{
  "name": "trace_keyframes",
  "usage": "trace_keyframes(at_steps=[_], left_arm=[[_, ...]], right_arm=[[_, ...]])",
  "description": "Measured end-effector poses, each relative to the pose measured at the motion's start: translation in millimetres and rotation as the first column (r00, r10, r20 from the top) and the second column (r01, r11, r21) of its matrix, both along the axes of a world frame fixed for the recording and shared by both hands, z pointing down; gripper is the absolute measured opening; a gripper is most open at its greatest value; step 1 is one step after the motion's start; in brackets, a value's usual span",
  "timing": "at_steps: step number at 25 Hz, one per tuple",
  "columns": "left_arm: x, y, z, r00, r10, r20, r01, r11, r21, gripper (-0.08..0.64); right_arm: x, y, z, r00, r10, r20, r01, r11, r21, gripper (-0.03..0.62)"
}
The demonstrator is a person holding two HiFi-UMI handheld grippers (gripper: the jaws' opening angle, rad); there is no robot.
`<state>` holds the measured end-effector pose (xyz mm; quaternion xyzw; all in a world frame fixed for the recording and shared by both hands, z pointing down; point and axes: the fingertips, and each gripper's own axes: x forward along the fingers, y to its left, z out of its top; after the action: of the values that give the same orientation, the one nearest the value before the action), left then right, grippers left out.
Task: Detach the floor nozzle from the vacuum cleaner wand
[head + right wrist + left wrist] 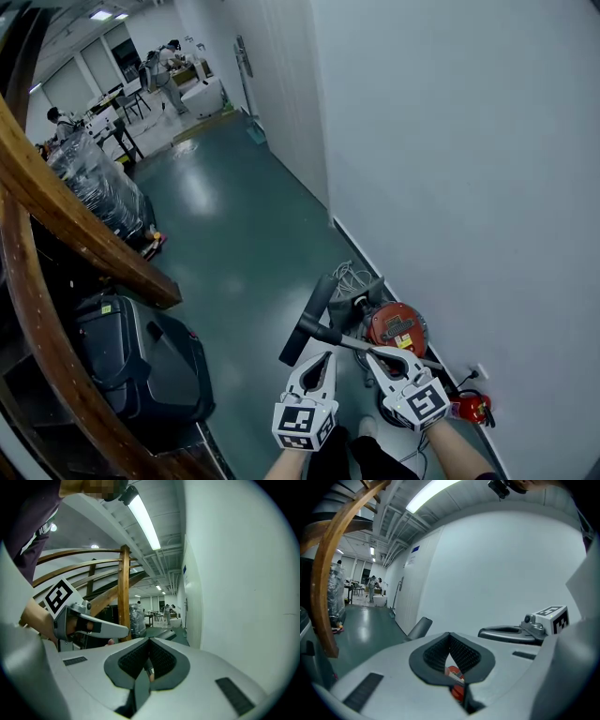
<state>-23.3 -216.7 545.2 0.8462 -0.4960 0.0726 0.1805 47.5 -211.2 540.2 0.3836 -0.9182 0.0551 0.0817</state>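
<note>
- The floor nozzle (312,314) is seen as a long, dark, flat-sided bar of plastic, joined crosswise to the end of the wand (354,343), near the foot of the wall (450,169).
- The wand is a slim, shiny metal tube that is run back at a slant past a round red canister (398,326) with a glossy shell.
- The left claw (324,357) is held fully closed just beside the wand. Its ribbed black pads are pressed together with nothing between them. Contact with the tube cannot be told.
- The right claw (373,356) is likewise shut and empty, with its tips close over the wand and its grey shell smooth and matt.
- A smooth green floor (234,225) with a dull sheen is spread beneath.
- A curved rail of varnished wood (66,220) is seen at the left, with a boxy black case (141,361) below it.
</note>
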Motion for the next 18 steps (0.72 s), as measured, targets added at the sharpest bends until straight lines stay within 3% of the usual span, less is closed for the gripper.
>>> trace_keyframes(at_steps=[5,11,18], left_arm=[[-5,-7,20,0.998,-0.054,-0.018,0.053,0.998,-0.041,0.003],[-11,-14,66,0.985,-0.133,-0.106,0.118,0.983,-0.143,0.008],[-10,-23,116,0.971,-0.177,-0.158,0.136,0.96,-0.243,0.102]], right_arm=[[0,-10,20,0.998,-0.02,-0.06,0.019,1.0,-0.02,0.018],[-3,-13,82,0.985,-0.109,-0.135,0.099,0.992,-0.077,0.022],[-11,-19,138,0.953,-0.193,-0.236,0.171,0.979,-0.111,0.095]])
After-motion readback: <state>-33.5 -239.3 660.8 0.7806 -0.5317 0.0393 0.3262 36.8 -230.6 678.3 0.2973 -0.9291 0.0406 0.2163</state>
